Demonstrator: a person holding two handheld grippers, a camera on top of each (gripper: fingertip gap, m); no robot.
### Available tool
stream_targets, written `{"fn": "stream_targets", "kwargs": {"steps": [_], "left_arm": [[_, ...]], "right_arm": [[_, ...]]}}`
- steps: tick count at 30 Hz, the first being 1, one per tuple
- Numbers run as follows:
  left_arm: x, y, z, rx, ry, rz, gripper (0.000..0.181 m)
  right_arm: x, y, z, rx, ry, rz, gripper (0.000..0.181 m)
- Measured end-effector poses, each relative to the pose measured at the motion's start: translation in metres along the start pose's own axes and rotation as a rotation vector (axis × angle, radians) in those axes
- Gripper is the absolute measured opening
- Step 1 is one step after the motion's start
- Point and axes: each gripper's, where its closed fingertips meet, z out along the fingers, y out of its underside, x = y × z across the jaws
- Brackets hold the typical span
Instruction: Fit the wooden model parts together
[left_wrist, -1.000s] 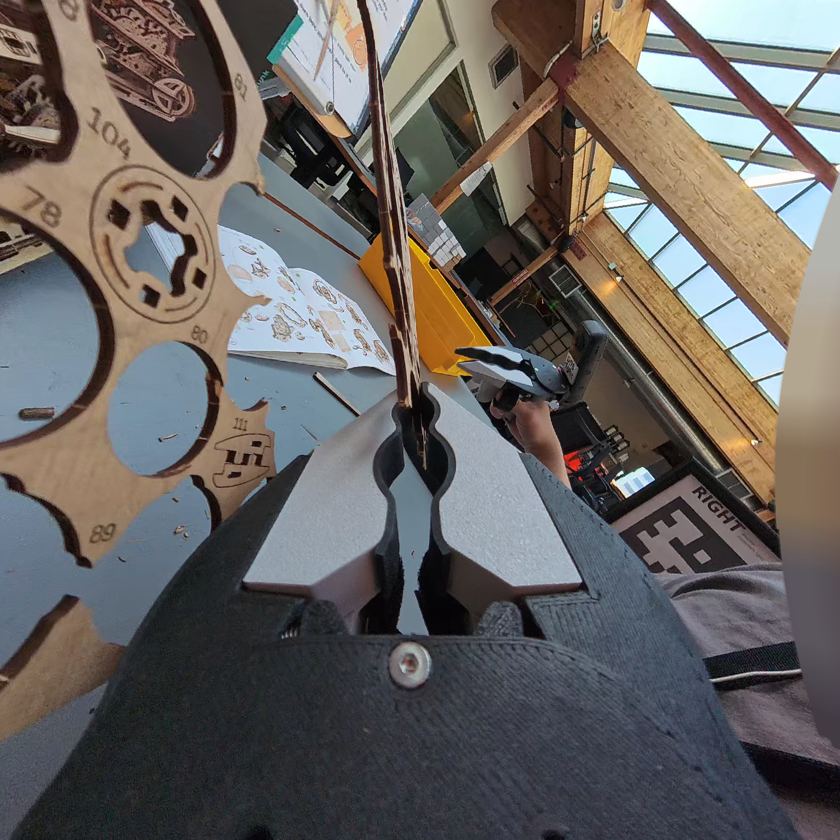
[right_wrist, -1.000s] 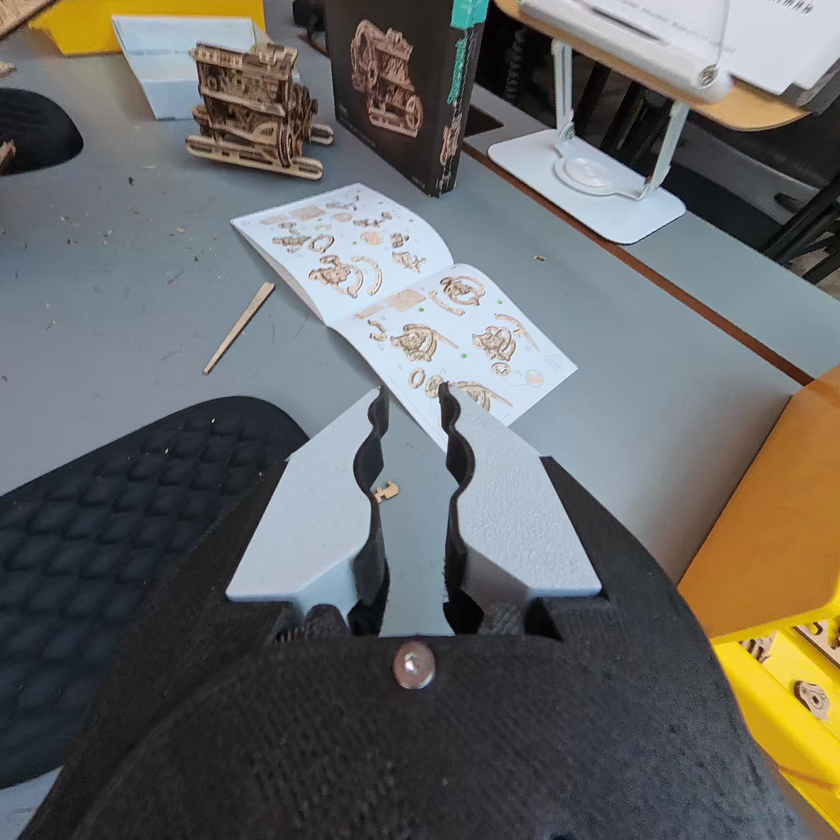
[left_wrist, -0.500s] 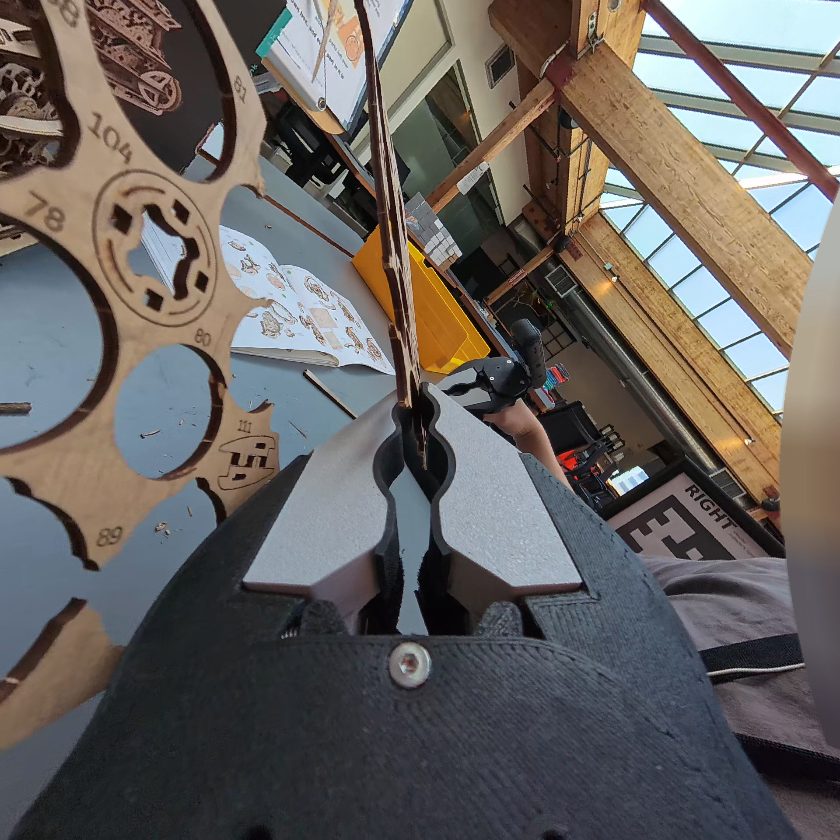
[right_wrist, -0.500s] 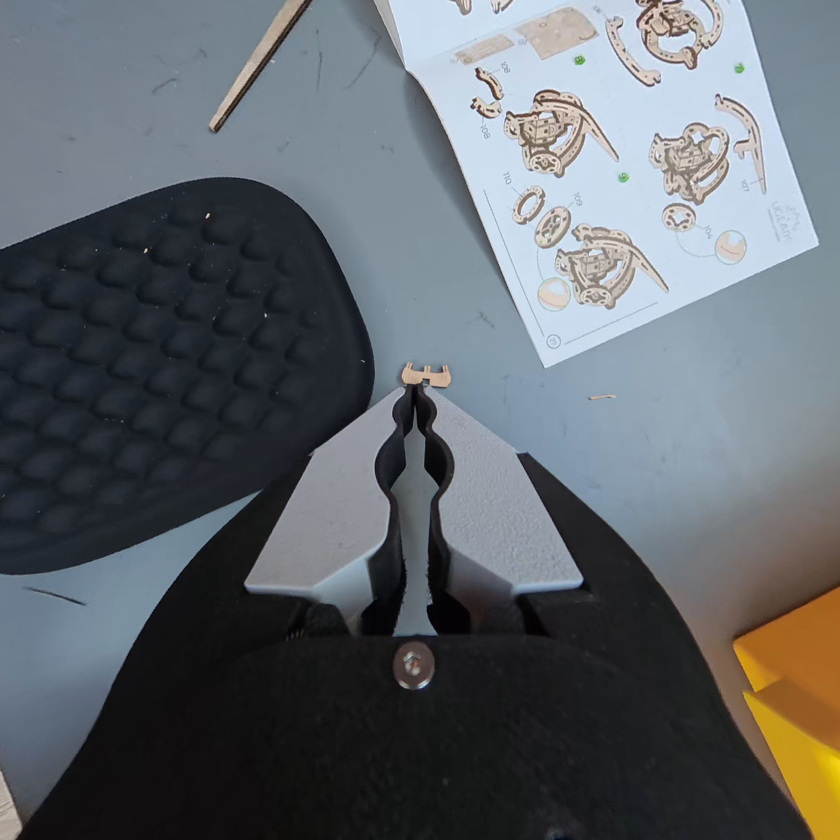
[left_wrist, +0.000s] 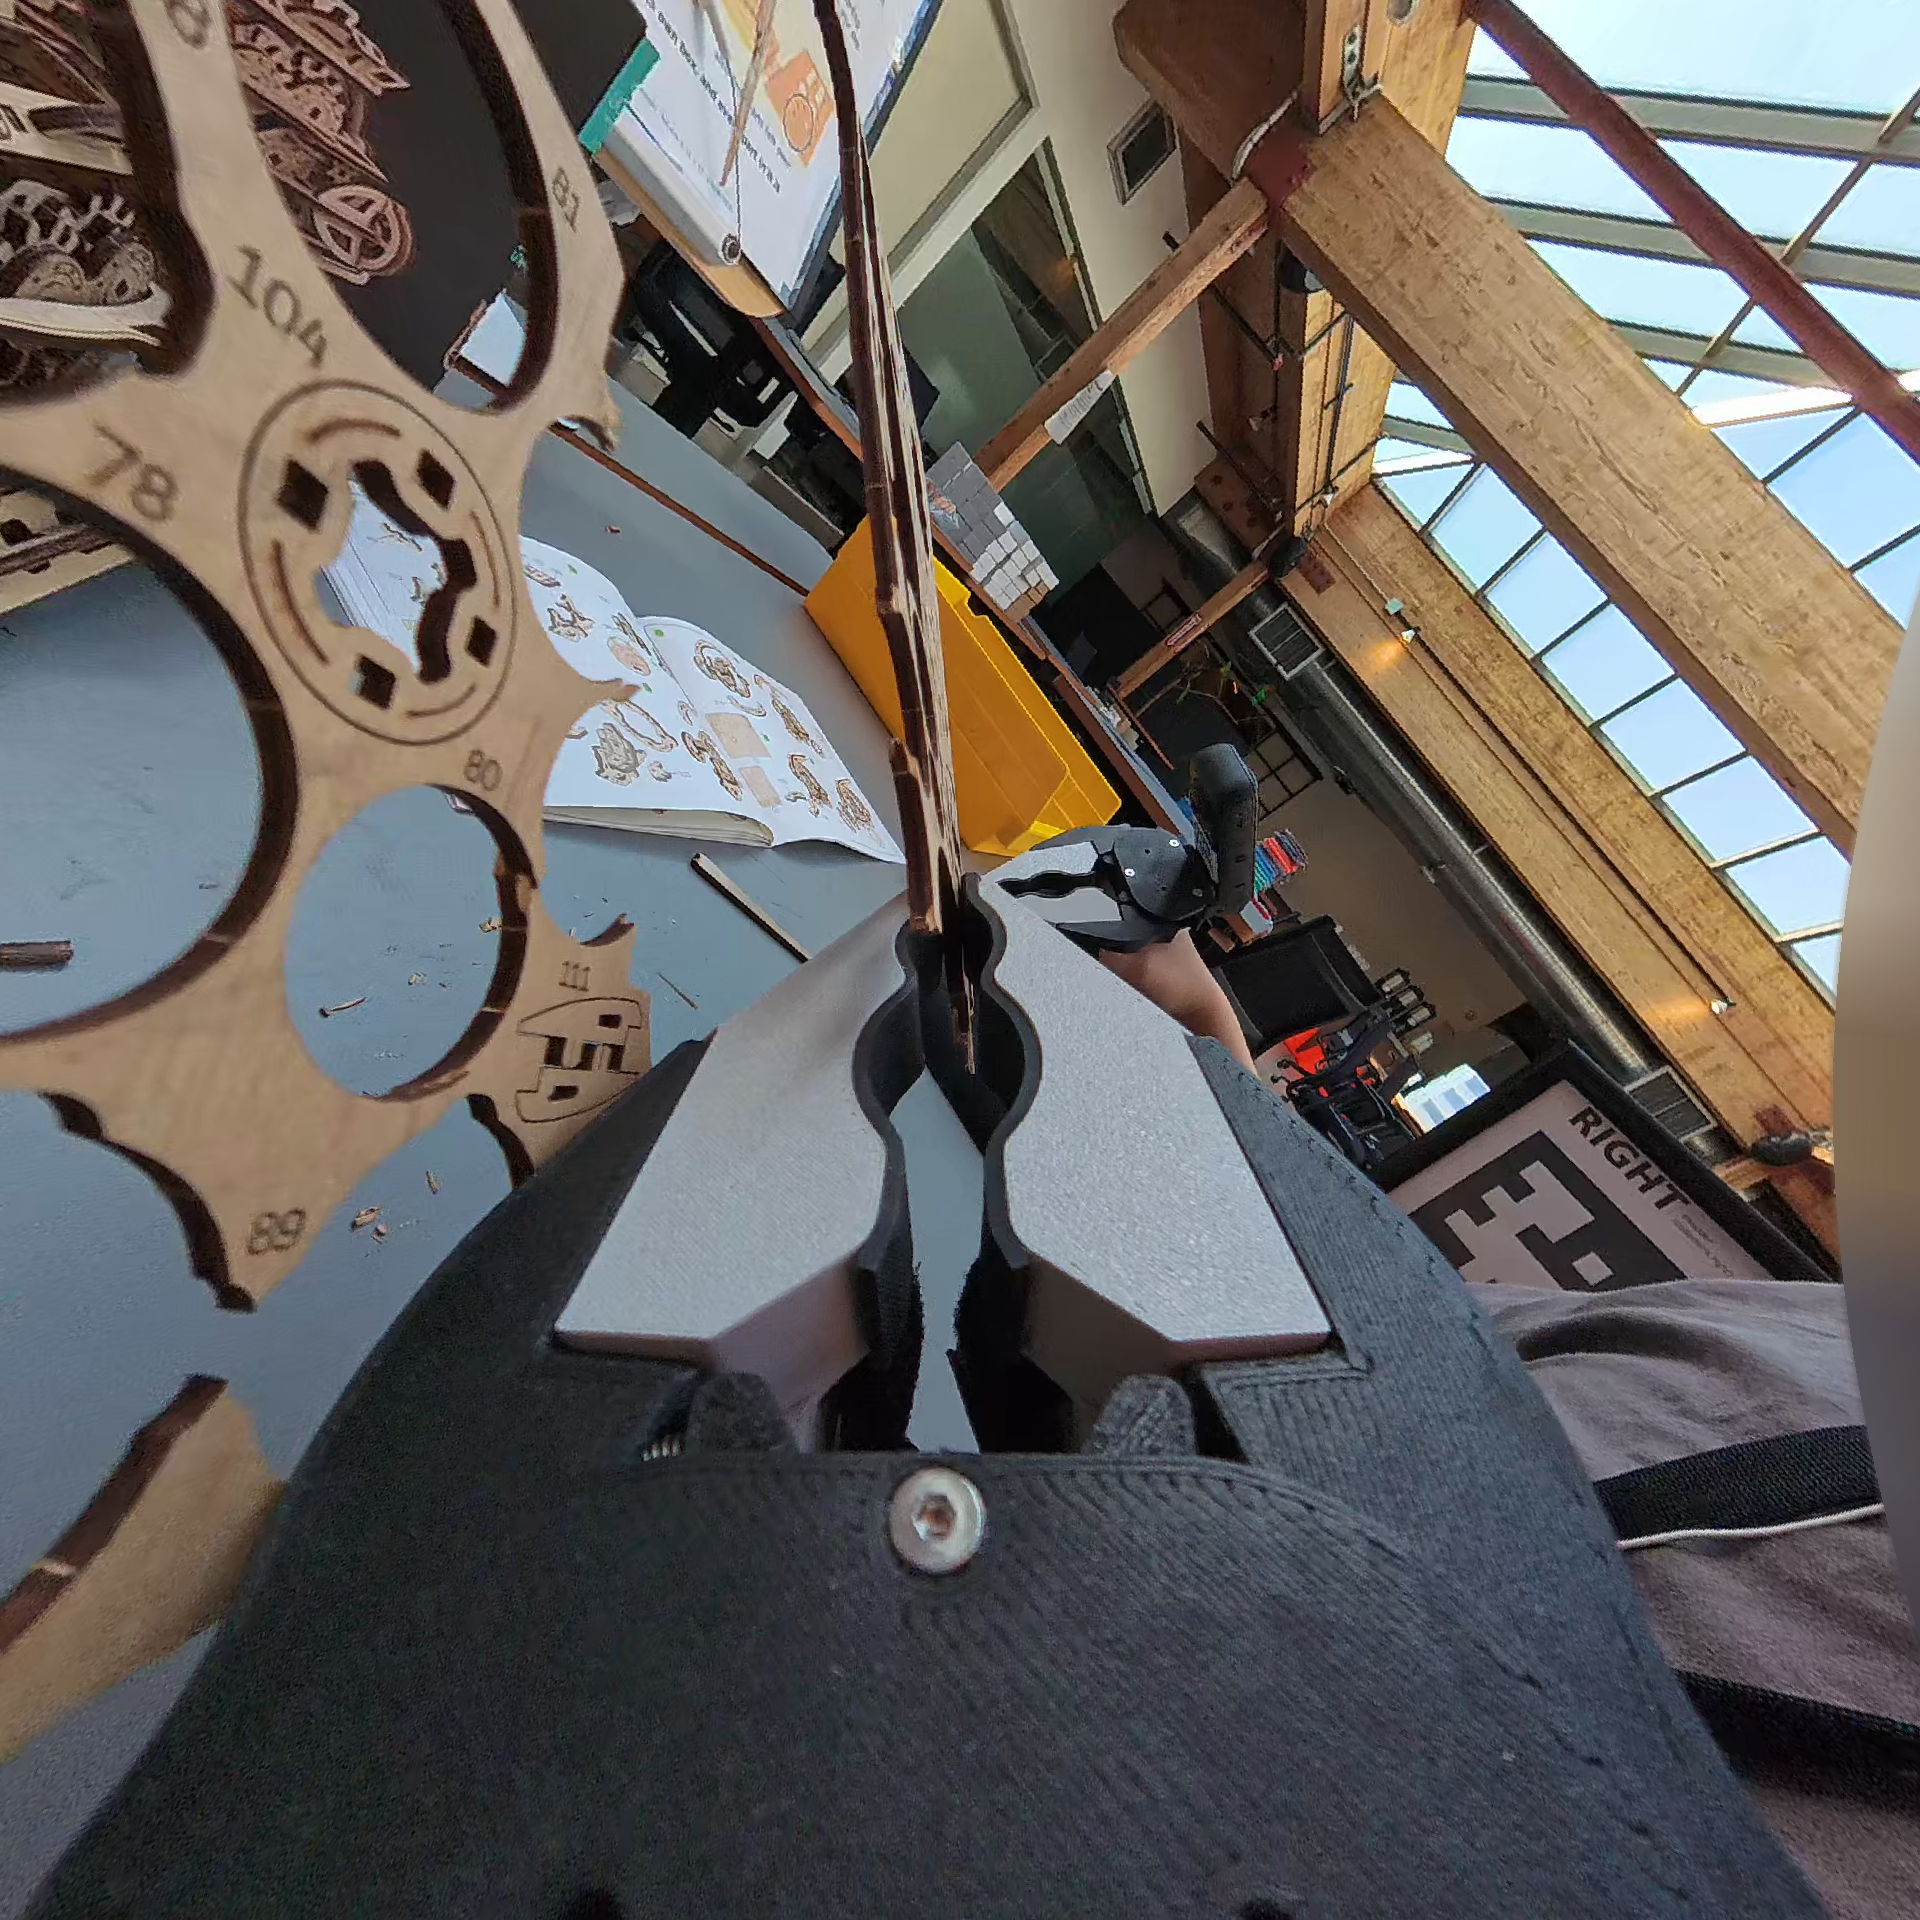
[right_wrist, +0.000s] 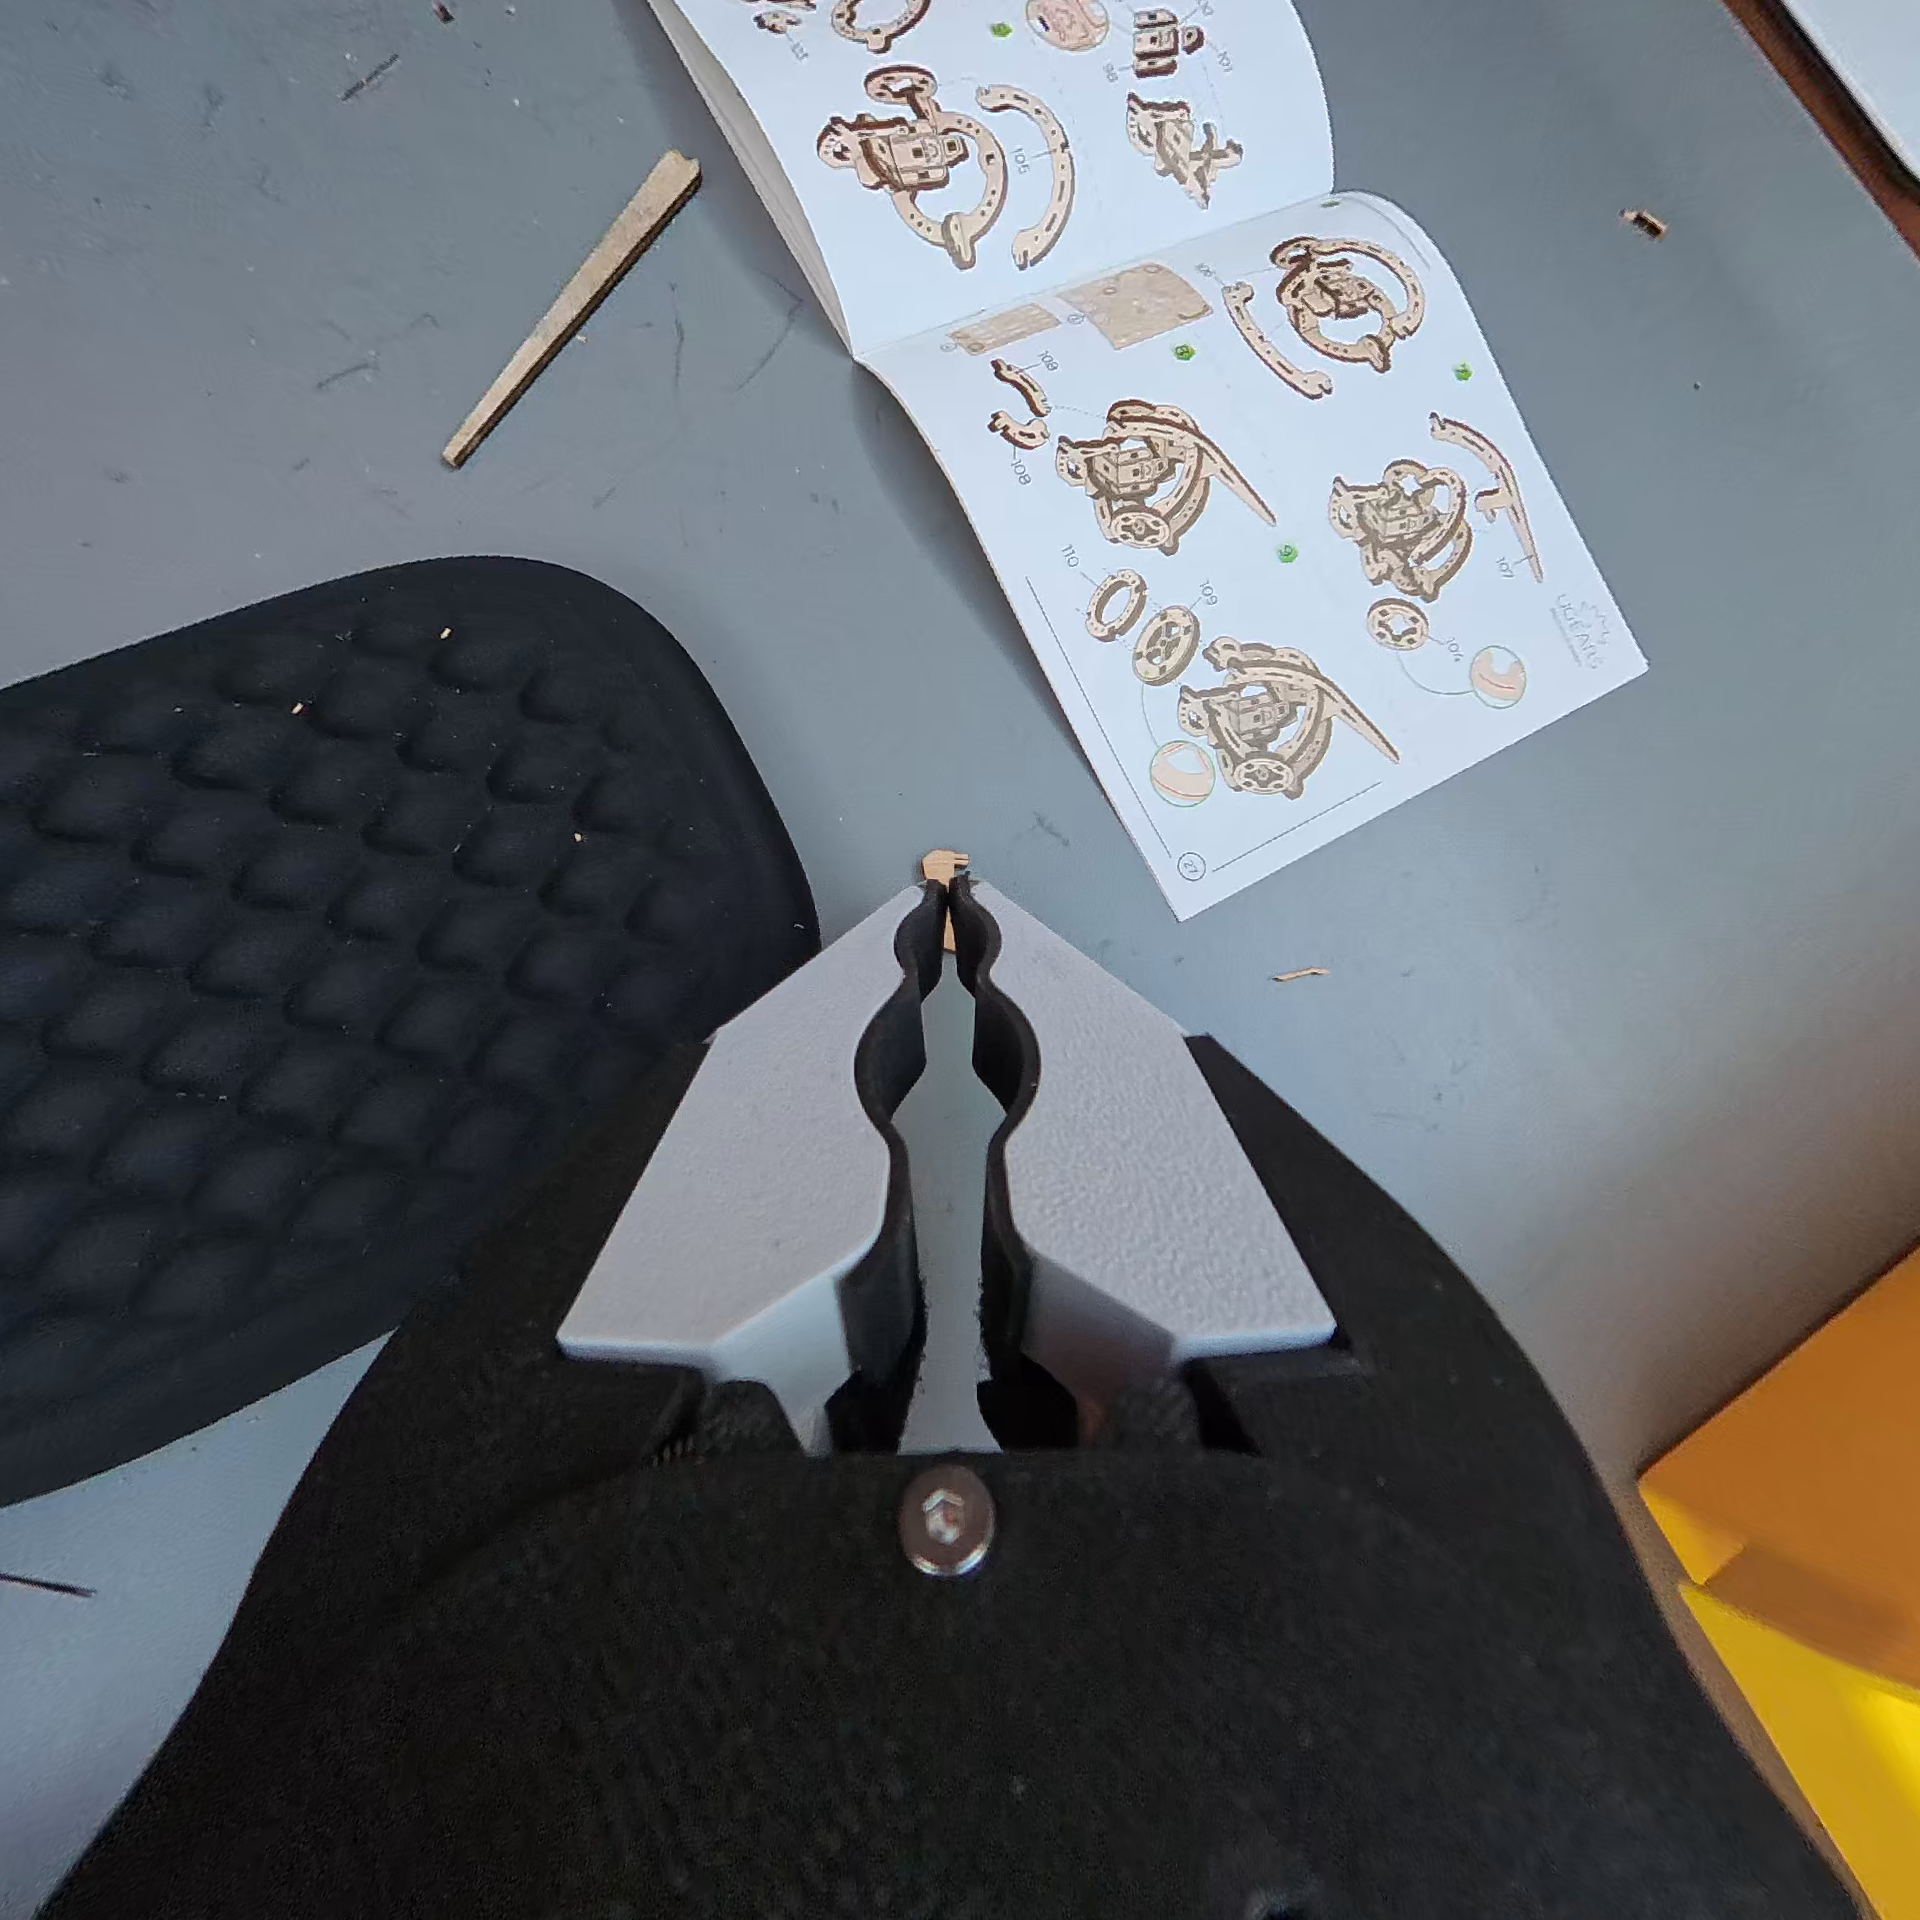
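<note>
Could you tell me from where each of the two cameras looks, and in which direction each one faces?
Left wrist view: sits behind the left gripper, facing along the table and up toward the roof beams; its fingers clamp a thin wooden sheet edge-on, and the right gripper shows farther off.
Right wrist view: sits behind the right gripper, facing down at the grey table; its fingers pinch a small wooden part beside a black mat.
Shared: the open instruction booklet and the wooden stick.
</note>
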Motion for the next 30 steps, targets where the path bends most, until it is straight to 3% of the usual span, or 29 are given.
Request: {"fn": "stream_targets", "kwargs": {"steps": [1,3,6,9,12,14,16,25,30], "left_arm": [[0.0,0.0,0.001,0.0,0.007,-0.007,0.0],[0.002,-0.001,0.002,0.015,0.031,-0.018,0.0],[0.002,0.002,0.005,0.026,0.047,-0.016,0.0],[0.001,0.008,0.01,0.016,0.051,-0.019,0.0],[-0.001,0.013,0.011,0.015,0.049,-0.026,0.0],[-0.002,0.015,0.01,0.015,0.047,-0.036,0.0],[-0.003,0.016,0.008,0.022,0.045,-0.04,0.0],[-0.005,0.027,0.012,0.018,0.089,-0.119,0.0],[-0.008,0.034,0.013,-0.009,0.12,-0.176,0.001]], "right_arm": [[-0.001,-0.004,0.0,0.015,-0.002,0.011,0.0],[-0.013,-0.03,-0.004,0.088,-0.001,0.002,0.004],[-0.052,-0.116,-0.008,0.393,-0.017,-0.004,0.015],[-0.115,-0.189,0.001,0.653,-0.295,0.124,0.027],[-0.137,-0.228,0.035,0.678,-0.457,0.36,0.037],[-0.148,-0.241,0.05,0.656,-0.574,0.458,0.047],[-0.151,-0.249,0.057,0.637,-0.656,0.557,0.046],[-0.15,-0.248,0.067,0.592,-0.879,0.759,0.005],[-0.151,-0.241,0.065,0.561,-0.974,0.805,0.001]]}}
